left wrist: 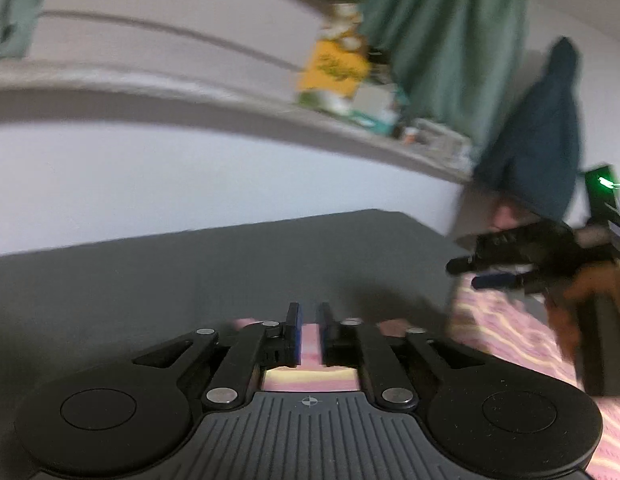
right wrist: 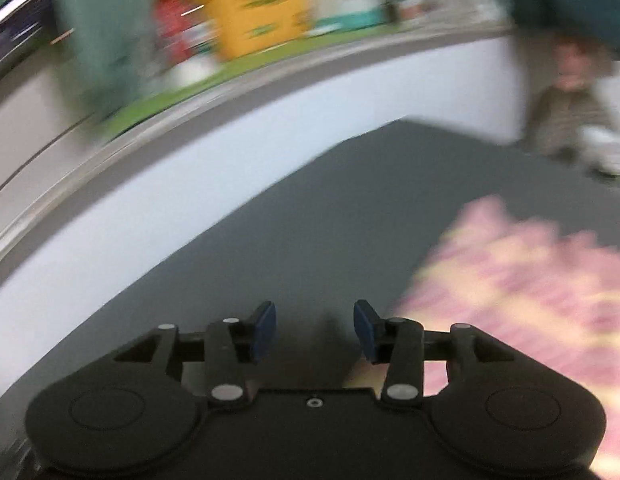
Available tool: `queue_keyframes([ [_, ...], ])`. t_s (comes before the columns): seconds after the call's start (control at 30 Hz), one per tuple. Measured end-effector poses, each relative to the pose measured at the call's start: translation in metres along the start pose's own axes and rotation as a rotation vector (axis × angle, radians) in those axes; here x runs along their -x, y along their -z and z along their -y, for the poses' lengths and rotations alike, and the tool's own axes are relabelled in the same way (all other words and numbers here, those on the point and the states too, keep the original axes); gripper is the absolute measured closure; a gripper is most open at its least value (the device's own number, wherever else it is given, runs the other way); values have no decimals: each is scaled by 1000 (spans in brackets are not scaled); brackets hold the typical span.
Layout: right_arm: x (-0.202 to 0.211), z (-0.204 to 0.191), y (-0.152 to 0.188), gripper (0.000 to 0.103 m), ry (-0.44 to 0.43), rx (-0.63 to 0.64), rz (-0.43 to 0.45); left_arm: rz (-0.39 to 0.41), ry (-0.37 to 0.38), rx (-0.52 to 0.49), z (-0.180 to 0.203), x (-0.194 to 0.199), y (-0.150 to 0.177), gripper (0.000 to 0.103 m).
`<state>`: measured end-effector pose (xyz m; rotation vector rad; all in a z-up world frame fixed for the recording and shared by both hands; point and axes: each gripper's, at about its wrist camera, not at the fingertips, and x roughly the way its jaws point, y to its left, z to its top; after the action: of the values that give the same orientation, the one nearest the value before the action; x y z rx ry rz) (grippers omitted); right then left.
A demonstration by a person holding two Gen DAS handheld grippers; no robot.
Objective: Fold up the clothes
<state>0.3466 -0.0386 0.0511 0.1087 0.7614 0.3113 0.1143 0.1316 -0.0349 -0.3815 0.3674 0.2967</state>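
The pink-and-cream patterned garment (left wrist: 506, 332) lies on the dark grey bench (left wrist: 189, 272), and every position below is referenced to that garment.

Left gripper (left wrist: 309, 338): positioned directly over the garment's edge. The jaws stand at a narrow gap with pink cloth visible between the blue pads (left wrist: 295, 336). Actual clamping on the cloth cannot be confirmed.

Right gripper (right wrist: 314, 334): jaws wide and empty, above bare bench just beside the garment's left border. In the right wrist view the garment spreads forward and to the right of the jaws. In the left wrist view this gripper hangs above the garment's far side, with a hand (left wrist: 590, 292) around it.

Governing relation: the left gripper is on the cloth; the right gripper is beside it, so the left is nearer.

Limits of view: the garment is cut off by both frames and blurred by motion. Its long axis, type and fold state cannot be determined. Items on the ledge (left wrist: 229, 98) behind the bench are illegible.
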Motion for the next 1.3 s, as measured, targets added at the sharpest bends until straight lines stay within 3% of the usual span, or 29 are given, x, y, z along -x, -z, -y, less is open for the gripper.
queue_keyframes([
  [0.03, 0, 14, -8, 61, 56, -22, 11, 5, 21, -25, 6, 0, 2, 56],
  [0.07, -4, 27, -14, 61, 94, -42, 5, 9, 43, -50, 12, 0, 4, 42],
  [0.1, -8, 41, -21, 61, 132, -62, -1, 14, 64, -75, 18, 0, 5, 20],
  [0.13, -12, 54, -27, 61, 168, -81, -6, 19, 85, -101, 23, 0, 7, 14],
  [0.23, -39, 70, -38, 64, 202, -114, -30, 6, 158, -163, 36, -5, 12, 14],
  [0.33, -69, 62, -54, 70, 183, -128, -44, -13, 219, -211, 44, -12, 18, 14],
  [0.43, -101, 51, -56, 73, 258, -81, -138, -23, 229, -221, 45, -13, 21, 14],
  [0.5, -109, 46, -53, 86, 296, -49, -146, -29, 225, -219, 45, -13, 22, 14],
  [0.53, -106, 46, -51, 97, 304, -41, -124, -32, 223, -219, 44, -12, 22, 14],
  [0.57, -96, 54, -50, 98, 285, -76, -69, -35, 221, -218, 44, -12, 23, 14],
  [0.63, -76, 71, -48, 98, 246, -152, 42, -41, 217, -217, 43, -12, 24, 14],
  [0.7, -46, 106, -36, 98, 233, -302, 154, -46, 213, -215, 43, -12, 25, 14],
  [0.77, -24, 149, -14, 97, 189, -473, 207, -52, 209, -214, 42, -11, 26, 14],
  [0.9, -8, 203, 31, 91, 169, -670, 137, -60, 201, -220, 42, -11, 27, 14],
  [1.0, 8, 205, 35, 59, 206, -665, 180, -64, 196, -230, 42, -10, 26, 14],
  [1.17, 9, 185, 0, 59, 228, -556, 205, -63, 189, -244, 43, -10, 26, 14],
  [1.3, -34, 159, -34, 69, 338, -405, 52, -72, 186, -246, 42, -12, 27, 14],
])
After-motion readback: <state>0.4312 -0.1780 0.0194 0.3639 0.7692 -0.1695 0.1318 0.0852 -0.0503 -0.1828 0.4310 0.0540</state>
